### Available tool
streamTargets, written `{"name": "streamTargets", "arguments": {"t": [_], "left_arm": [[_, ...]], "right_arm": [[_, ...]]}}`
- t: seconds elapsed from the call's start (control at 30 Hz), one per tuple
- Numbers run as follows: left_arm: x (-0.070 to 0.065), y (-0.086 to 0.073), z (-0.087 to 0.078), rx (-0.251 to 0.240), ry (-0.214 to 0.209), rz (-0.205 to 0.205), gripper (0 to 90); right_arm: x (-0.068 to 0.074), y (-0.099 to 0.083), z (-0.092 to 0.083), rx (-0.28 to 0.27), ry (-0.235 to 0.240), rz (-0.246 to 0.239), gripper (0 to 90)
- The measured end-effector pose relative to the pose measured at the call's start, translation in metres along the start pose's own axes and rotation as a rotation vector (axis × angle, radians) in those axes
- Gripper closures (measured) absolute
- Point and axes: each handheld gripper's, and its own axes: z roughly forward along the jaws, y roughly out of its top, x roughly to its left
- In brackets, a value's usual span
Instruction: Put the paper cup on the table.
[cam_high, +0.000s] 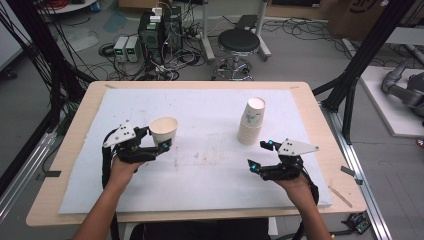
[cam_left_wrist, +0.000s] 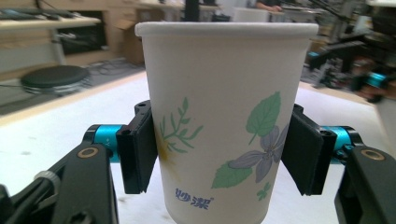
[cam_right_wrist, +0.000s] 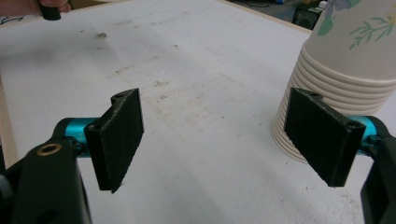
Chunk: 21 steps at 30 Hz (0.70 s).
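Paper cup with a leaf-and-flower print is standing upright between the jaws of the left gripper, over the left part of the white mat covering the bench. In the left gripper view the cup is sitting squarely between the two black pads, which are lying against its sides at about mid-height, so the gripper is gripping it; whether its base is resting on the mat or hanging just above it I cannot tell. The person's left hand is holding that gripper from the near edge.

Further right, a stack of nested paper cups is standing upright on the mat. The right gripper is sitting just in front of the stack, its jaws spread wide with nothing between them. In the right gripper view the stack is showing beyond the right-hand pad, apart from it, with stained mat lying between the jaws. The person's right hand is gripping the body of this gripper.
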Motion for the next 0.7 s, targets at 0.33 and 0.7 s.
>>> {"name": "streamTargets", "arguments": {"t": [0.33, 0.7], "left_arm": [[0.04, 0.002, 0.003, -0.09, 0.182, -0.044, 34.6], [0.062, -0.018, 0.024, -0.008, 0.26, -0.078, 33.7]], "right_arm": [[-0.003, -0.005, 0.001, 0.008, -0.008, 0.001, 20.3], [-0.001, -0.01, 0.002, 0.025, 0.01, -0.013, 20.3]]}}
